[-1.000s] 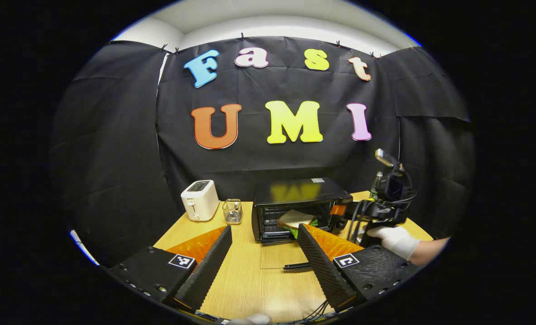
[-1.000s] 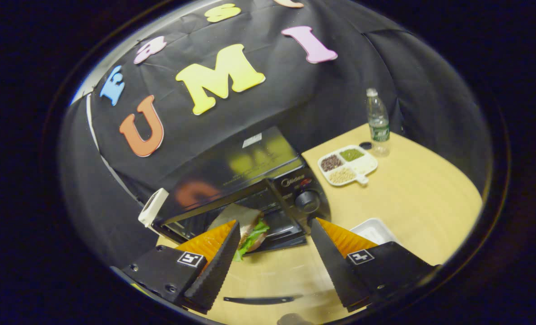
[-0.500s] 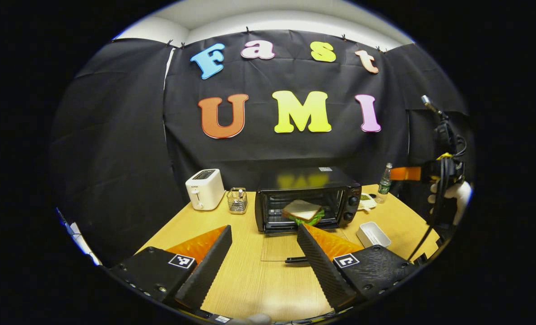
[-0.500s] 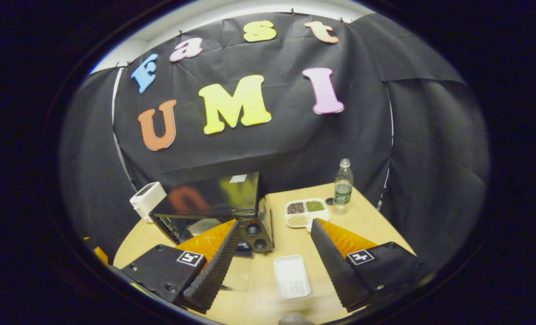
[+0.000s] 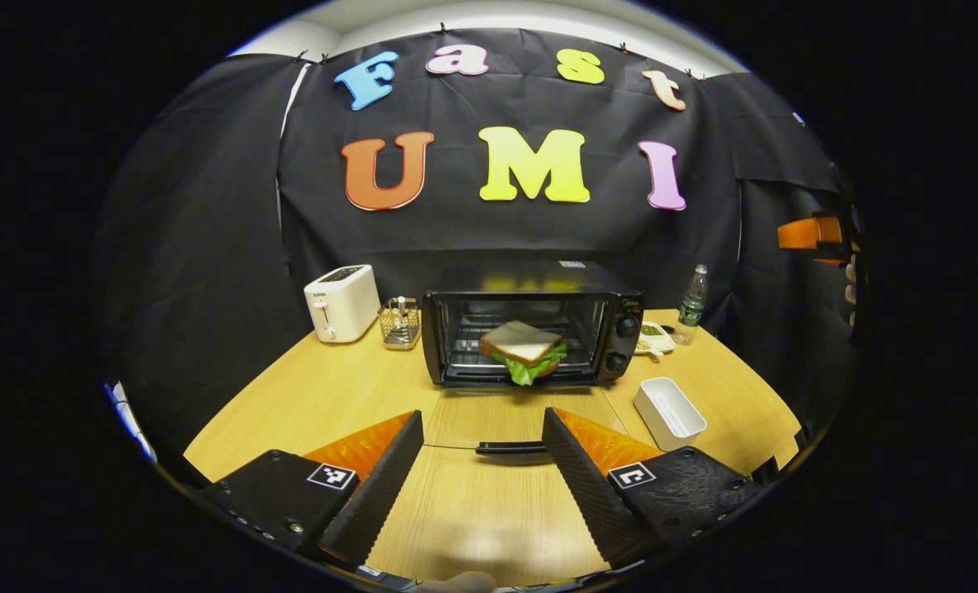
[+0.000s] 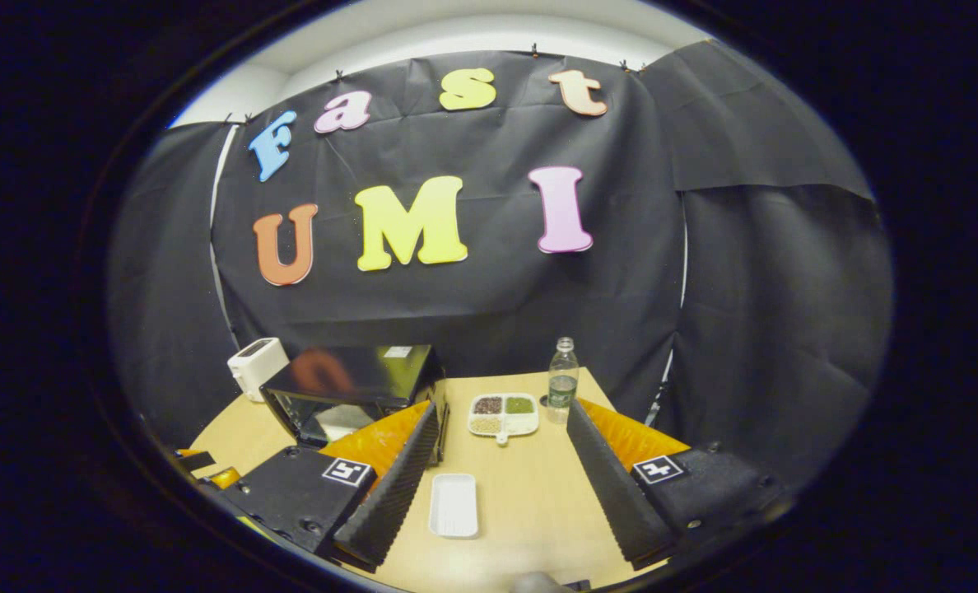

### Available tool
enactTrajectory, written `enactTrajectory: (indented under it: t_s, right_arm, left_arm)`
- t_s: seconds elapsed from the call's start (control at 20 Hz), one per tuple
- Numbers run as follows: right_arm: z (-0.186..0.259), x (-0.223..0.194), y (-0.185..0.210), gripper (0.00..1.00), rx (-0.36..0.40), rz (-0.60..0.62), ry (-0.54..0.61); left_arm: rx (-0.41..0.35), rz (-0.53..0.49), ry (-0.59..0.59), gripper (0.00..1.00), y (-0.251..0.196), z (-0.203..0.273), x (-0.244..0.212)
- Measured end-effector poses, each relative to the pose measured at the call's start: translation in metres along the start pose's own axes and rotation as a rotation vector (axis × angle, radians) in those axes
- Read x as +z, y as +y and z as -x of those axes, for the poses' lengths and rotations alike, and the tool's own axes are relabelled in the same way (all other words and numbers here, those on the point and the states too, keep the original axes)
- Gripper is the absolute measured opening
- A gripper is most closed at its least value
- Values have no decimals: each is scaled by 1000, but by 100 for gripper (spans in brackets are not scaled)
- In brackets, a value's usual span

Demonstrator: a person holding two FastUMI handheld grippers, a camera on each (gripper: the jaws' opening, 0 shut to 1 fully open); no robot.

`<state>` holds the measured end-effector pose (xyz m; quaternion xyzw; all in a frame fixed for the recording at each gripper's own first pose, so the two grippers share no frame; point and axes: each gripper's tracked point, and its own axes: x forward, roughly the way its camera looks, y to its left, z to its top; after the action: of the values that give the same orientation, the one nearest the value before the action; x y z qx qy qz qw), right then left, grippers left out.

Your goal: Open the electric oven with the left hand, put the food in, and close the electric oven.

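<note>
Left gripper view: the sandwich [image 5: 523, 352] sits inside the oven [image 5: 530, 326] ahead of the spread, empty left gripper [image 5: 482, 469], whose stiff hinged glass door [image 5: 505, 417] likely lifts best by its handle [image 5: 510, 448].

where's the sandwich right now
In the left gripper view the white-bread sandwich with green lettuce sits inside the open black electric oven, at the front edge of its rack, its lettuce hanging over the lowered glass door.
</note>
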<state>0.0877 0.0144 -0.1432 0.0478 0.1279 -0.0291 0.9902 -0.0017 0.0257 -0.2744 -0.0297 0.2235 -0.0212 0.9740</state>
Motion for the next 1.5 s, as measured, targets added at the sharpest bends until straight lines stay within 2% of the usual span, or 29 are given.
enactTrajectory:
  t_s: [0.05, 0.1, 0.45, 0.5, 0.6, 0.65, 0.7, 0.75, 0.8, 0.85, 0.95, 1.0, 1.05, 1.15, 1.2, 1.25, 1.35, 1.4, 1.45, 1.5]
  right_arm:
    - [6, 1, -9, 89, -10, 12, -1]
    - [11, 4, -17, 100, -17, 18, -5]
    - [32, -10, -62, 100, -77, 40, 53]
    - [34, -12, -67, 90, -87, 42, 61]
    - [38, -17, -74, 90, -103, 44, 85]
    - [38, -20, -76, 100, -109, 44, 95]
    - [39, -22, -77, 100, -112, 43, 103]
    - [38, -24, -79, 100, -113, 44, 111]
    - [37, -26, -80, 90, -115, 46, 118]
    - [37, -27, -82, 90, -117, 41, 123]
    - [34, -29, -82, 91, -118, 27, 131]
    - [33, -30, -82, 100, -118, 22, 135]
    - [31, -33, -82, 100, -117, 21, 141]
    - [28, -33, -83, 100, -118, 16, 146]
    - [27, -33, -83, 91, -117, 12, 151]
    - [25, -35, -83, 100, -116, 10, 156]
    - [23, -37, -82, 100, -115, 10, 161]
    - [23, -37, -80, 91, -112, 6, 164]
    - [22, -36, -80, 91, -109, 7, 163]
    - [22, -36, -80, 100, -109, 9, 166]
  left_arm:
    - [-4, -3, 18, 96, -4, -5, -10]
    - [-9, -3, 43, 96, -9, -10, -21]
    - [-47, -23, 131, 96, -38, -52, -79]
    - [-53, -24, 137, 96, -42, -59, -86]
    - [-59, -17, 162, 96, -47, -73, -101]
    - [-62, -13, 172, 96, -49, -79, -107]
    - [-57, -13, 183, 96, -50, -83, -113]
    - [-54, -14, 186, 96, -51, -87, -115]
    - [-49, -16, 189, 96, -51, -90, -116]
    - [-47, -19, 192, 100, -50, -93, -118]
    - [-42, -23, 192, 96, -49, -100, -118]
    - [-38, -26, 195, 96, -47, -102, -119]
    - [-34, -29, 197, 100, -45, -104, -120]
    - [-27, -31, 191, 96, -44, -108, -119]
    - [-36, -26, 193, 96, -46, -109, -118]
    - [-35, -27, 201, 96, -46, -110, -122]
    - [-33, -31, 193, 96, -45, -110, -120]
    - [-29, -29, 191, 96, -45, -110, -118]
    - [-30, -23, 188, 96, -45, -111, -117]
    - [-30, -25, 185, 96, -45, -111, -114]
